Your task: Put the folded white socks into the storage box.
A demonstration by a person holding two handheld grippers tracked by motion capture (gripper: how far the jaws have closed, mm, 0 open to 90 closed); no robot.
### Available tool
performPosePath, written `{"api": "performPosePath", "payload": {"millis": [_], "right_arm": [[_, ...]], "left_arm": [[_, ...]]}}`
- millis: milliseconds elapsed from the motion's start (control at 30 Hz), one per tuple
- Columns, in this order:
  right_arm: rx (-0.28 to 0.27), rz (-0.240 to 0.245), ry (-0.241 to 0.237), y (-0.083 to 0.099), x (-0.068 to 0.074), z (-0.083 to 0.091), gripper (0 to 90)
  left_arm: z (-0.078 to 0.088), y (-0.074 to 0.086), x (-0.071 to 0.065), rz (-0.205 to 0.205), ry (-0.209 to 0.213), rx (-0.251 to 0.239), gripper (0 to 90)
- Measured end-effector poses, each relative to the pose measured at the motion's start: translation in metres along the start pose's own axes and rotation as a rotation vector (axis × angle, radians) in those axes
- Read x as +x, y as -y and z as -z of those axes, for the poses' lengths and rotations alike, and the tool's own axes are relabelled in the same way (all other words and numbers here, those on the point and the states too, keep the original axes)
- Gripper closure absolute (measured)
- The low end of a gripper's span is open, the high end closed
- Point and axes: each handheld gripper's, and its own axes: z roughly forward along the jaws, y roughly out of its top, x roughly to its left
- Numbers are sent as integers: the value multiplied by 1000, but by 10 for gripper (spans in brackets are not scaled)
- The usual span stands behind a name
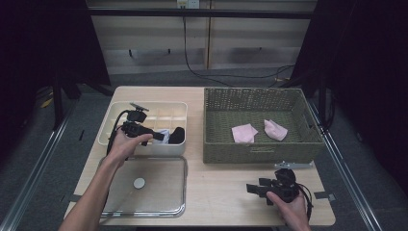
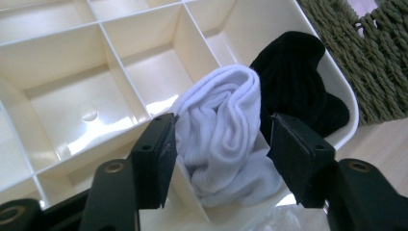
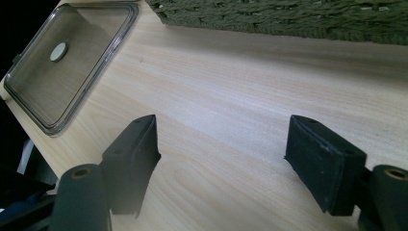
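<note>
The left gripper (image 1: 161,136) reaches over the near right part of a cream divided box (image 1: 111,121) on the left half of the tabletop (image 1: 221,185). In the left gripper view its jaws stand apart on either side of a rolled white sock (image 2: 226,130), which sits in a compartment at the box's near right; a gap shows between each pad and the sock, so nothing is gripped. A black sock (image 2: 296,82) lies in the next compartment, against the box's rounded corner and touching the white sock.

The other compartments in that view hold nothing. A clear lid (image 1: 159,185) with a round pale disc at its centre lies flat on the tabletop just in front of the box.

A woven basket (image 1: 260,147) occupies the right half of the tabletop, just beside the box. Two pink folded cloths lie on its floor, one (image 1: 244,133) left of the other (image 1: 275,130), close together.

The right gripper (image 1: 251,188) is held low over bare tabletop in front of the basket, pointing toward the lid. In the right gripper view its jaws are wide apart with only wood between them, and it holds nothing.
</note>
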Motion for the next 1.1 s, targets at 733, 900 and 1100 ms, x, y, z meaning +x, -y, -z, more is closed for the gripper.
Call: {"api": "performPosePath", "payload": {"millis": [733,900,1100], "right_arm": [[-4,-2,18,0,-3,4,252],[-8,-3,21,0,-2,5,255],[-12,-2,22,0,-2,5,264]], "left_arm": [[37,24,-12,-15,-10,-143,336],[46,36,-20,-46,-18,-173,369],[57,50,-32,-65,-15,-214,389]]}}
